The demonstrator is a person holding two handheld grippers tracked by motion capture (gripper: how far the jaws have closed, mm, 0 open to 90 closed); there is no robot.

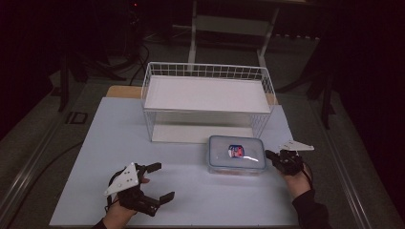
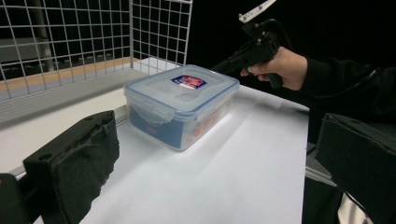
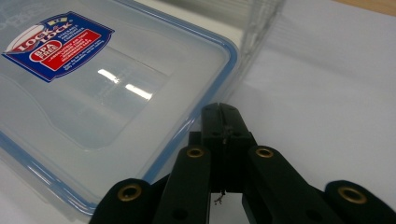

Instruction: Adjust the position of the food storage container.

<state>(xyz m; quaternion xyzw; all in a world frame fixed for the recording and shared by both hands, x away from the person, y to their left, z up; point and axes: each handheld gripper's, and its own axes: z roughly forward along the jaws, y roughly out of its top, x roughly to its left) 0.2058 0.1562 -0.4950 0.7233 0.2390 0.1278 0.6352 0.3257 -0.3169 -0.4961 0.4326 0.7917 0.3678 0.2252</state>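
We find a clear rectangular plastic food box with a blue-sealed lid and a red-and-blue label [image 1: 236, 154] sitting flat on the white worktop [image 1: 95, 143], just in front of the white wire basket with a white shelf board [image 1: 207, 95] and toward its right end. In the high view the box's long axis runs left to right across the worktop. The right gripper [image 1: 273, 156] is at the box's right short end, its tip at or just beside the lid edge; we cannot confirm contact. In the right gripper view its fingers [image 3: 223, 122] are pressed together with nothing between them, pointing at the lid's blue-sealed rim near a corner, the box lying ahead and to that view's left. The left gripper [image 1: 160, 181] rests near the front-left part of the worktop, well apart from the box, with its fingers spread wide and holding nothing; in the left gripper view the box [image 2: 182, 105] sits ahead between the two spread fingers, with the other hand [image 2: 285, 67] and its gripper at the far end. We judge the right hand to be the nearer by far, and any coming move on the box turns on that short end: with those fingers closed, a nudge or push along the long axis is what the pose allows, whereas a grasp would need them parted first.
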